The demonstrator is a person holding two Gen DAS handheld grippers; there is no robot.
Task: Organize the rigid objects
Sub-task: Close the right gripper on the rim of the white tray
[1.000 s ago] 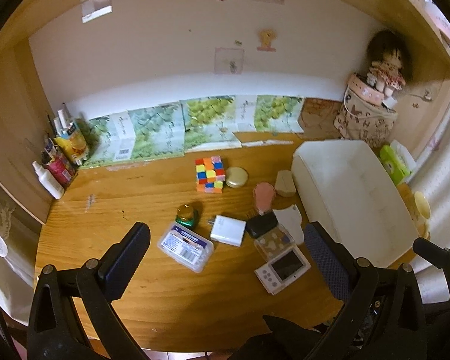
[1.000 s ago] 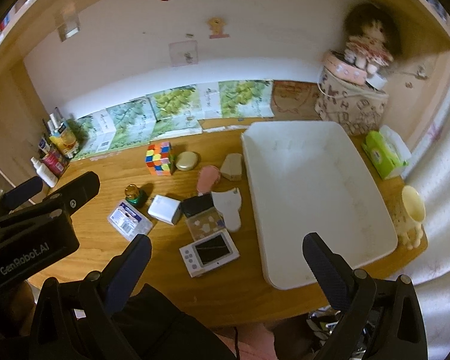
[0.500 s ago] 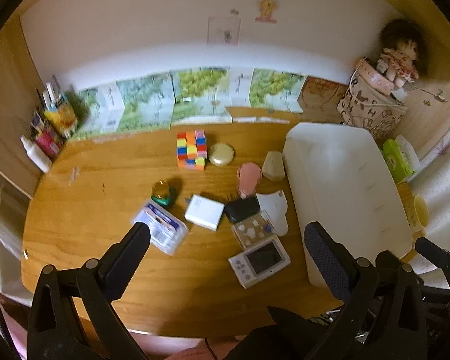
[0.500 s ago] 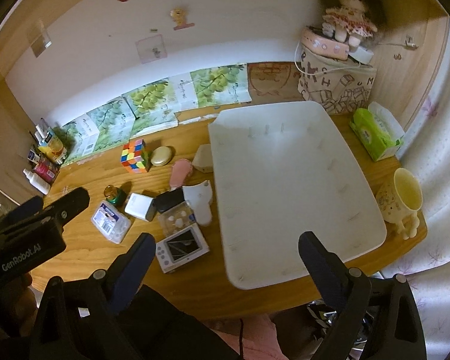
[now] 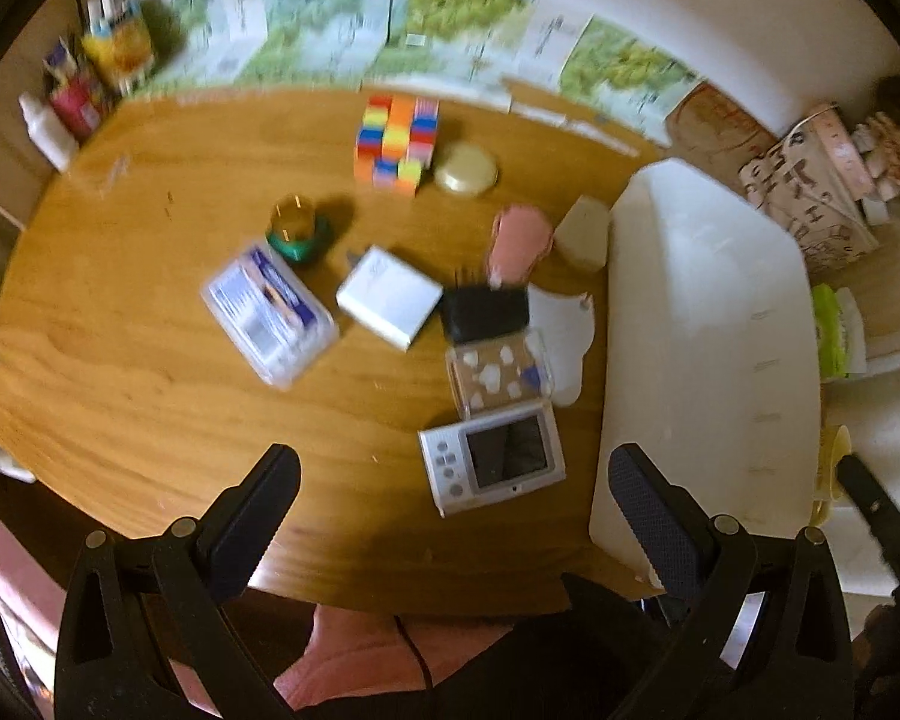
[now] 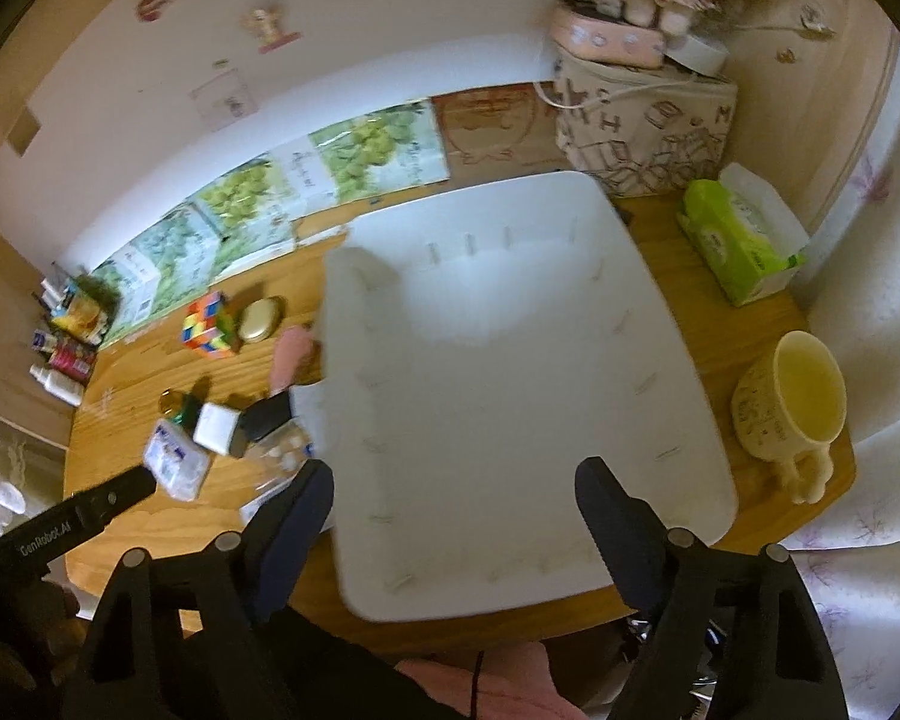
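Small objects lie on the wooden table: a colourful cube, a round gold tin, a green and gold jar, a clear labelled case, a white box, a black case, a pink item, a clear box of white pieces and a white handheld device. A large white tray sits to their right, with nothing in it. My left gripper is open above the table's near edge, in front of the device. My right gripper is open above the tray's near part.
Green-printed boxes line the back wall. Bottles and tubes stand at the back left. A patterned bag with a doll, a green tissue pack and a yellow cup stand right of the tray.
Both grippers have tilted down and moved in towards the table. The left view now looks closer at the small objects, the right view closer at the tray. Both stay open.
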